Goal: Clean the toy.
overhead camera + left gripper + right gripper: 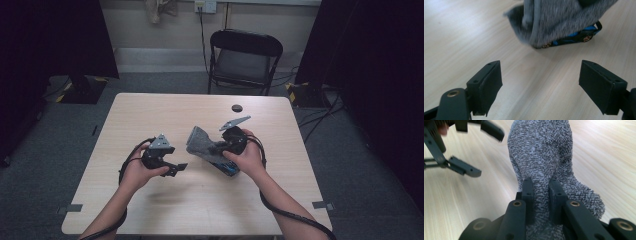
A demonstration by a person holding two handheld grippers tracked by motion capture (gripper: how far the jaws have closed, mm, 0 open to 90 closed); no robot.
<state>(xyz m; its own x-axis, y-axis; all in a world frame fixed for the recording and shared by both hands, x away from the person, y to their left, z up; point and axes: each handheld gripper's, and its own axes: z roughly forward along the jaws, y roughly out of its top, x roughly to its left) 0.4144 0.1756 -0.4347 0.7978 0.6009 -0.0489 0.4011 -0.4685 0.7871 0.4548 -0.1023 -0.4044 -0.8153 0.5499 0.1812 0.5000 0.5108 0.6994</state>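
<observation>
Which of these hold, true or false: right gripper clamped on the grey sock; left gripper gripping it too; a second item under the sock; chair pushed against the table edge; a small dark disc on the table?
1. The right gripper is clamped on the grey sock. True.
2. The left gripper grips the sock too. False: its jaws stand open over bare table, the sock ahead of them.
3. A blue and black item lies under the sock. True.
4. The chair is pushed against the table edge. False: it stands back on the floor.
5. A small dark disc lies on the table. True.
</observation>
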